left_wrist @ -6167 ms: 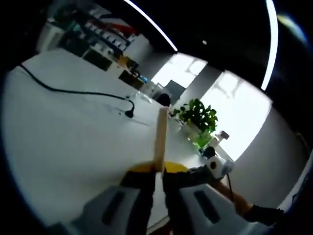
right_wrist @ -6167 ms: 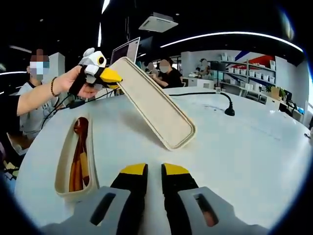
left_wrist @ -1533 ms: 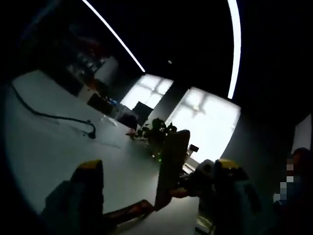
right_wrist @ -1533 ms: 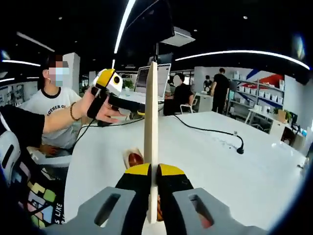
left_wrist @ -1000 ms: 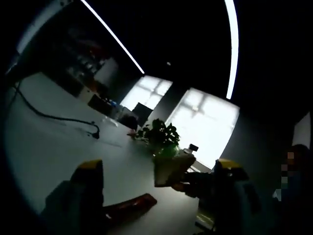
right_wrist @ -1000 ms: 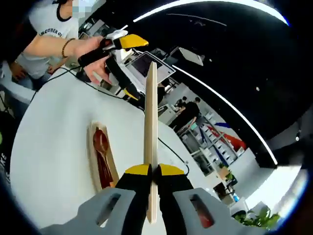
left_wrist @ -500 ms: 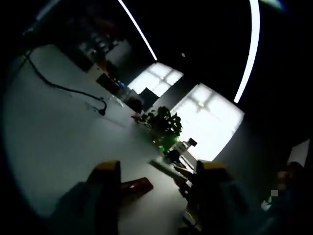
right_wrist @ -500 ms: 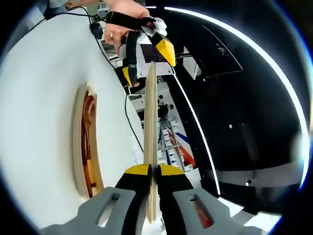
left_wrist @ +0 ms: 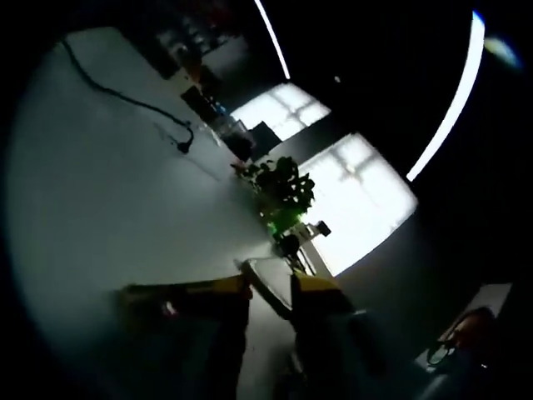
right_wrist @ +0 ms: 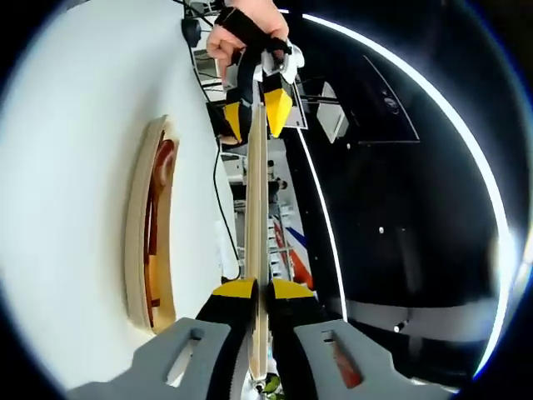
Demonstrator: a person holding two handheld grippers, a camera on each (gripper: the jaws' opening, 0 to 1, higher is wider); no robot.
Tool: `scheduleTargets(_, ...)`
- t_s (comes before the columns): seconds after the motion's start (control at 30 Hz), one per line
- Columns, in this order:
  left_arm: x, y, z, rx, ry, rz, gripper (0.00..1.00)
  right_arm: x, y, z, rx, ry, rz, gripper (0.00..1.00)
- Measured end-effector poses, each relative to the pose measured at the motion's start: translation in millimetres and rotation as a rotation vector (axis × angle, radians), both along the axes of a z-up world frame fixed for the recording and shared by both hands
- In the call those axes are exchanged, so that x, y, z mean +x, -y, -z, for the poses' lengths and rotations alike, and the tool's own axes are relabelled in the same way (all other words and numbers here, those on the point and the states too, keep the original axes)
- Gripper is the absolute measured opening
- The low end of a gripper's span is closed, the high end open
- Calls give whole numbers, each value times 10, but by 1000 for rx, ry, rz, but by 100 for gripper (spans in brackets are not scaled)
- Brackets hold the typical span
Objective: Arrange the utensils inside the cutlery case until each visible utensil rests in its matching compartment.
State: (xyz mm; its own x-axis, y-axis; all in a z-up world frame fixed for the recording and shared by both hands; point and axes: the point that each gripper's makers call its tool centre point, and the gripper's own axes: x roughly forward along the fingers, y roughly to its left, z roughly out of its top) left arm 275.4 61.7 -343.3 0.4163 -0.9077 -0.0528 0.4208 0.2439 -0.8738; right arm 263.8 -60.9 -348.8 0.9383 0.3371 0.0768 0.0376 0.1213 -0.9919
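R tongs (right_wrist: 259, 292) clamped on near end of the case lid (right_wrist: 257, 217), seen edge-on, held up off the white bench (right_wrist: 67, 167). L tongs (right_wrist: 256, 112), in a person's hand (right_wrist: 243, 29), pinch the lid's far end. Open cutlery case (right_wrist: 136, 242) lies flat on bench left of lid, brown wooden utensils (right_wrist: 155, 225) inside; which compartments, can't tell. In left gripper view, L tongs (left_wrist: 268, 287) nearly closed on the lid (left_wrist: 268, 283). Around: black cable (left_wrist: 125, 96) across bench, potted plant (left_wrist: 283, 196) at far edge.

No readable text, labels or numbers in either view.
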Motion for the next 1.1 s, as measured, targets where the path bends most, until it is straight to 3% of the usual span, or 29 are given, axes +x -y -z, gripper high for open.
scheduleTargets(0.03,-7,6,5,2,11,9,18,6,9,0,-2,2,3,3)
scheduleTargets(0.13,14,-5,18,-5,-36,-25,11,10,4,30,-20,-3,0,4)
scheduleTargets(0.23,14,-18,-36,-28,-49,-33,6,-4,-64,177,-26,-103,-22,9)
scheduleTargets(0.33,0,-35,-98,-52,-70,-31,4,8,-88,155,-39,-87,-32,12)
scheduleTargets(0.43,-27,-45,-133,-51,-71,-37,4,12,-135,248,-16,-161,-67,15)
scheduleTargets(0.57,-12,-70,-158,-64,-79,-51,4,-23,-175,312,-9,-207,-111,16)
scheduleTargets(0.7,166,-198,-135,-60,-89,-96,3,-82,-212,345,40,-267,-186,21)
scheduleTargets(0.77,211,-232,-88,-63,-100,-109,3,-127,-259,376,60,-320,-249,22)
scheduleTargets(0.87,185,-216,-32,-81,-122,-112,3,-160,-258,412,113,-425,-273,28)
scheduleTargets(0.93,214,-231,-23,-86,-129,-123,3,-159,-282,400,190,-518,-322,37)
scheduleTargets(1.1,202,-222,-40,-85,-136,-126,3,-95,-263,301,467,-835,-418,53)
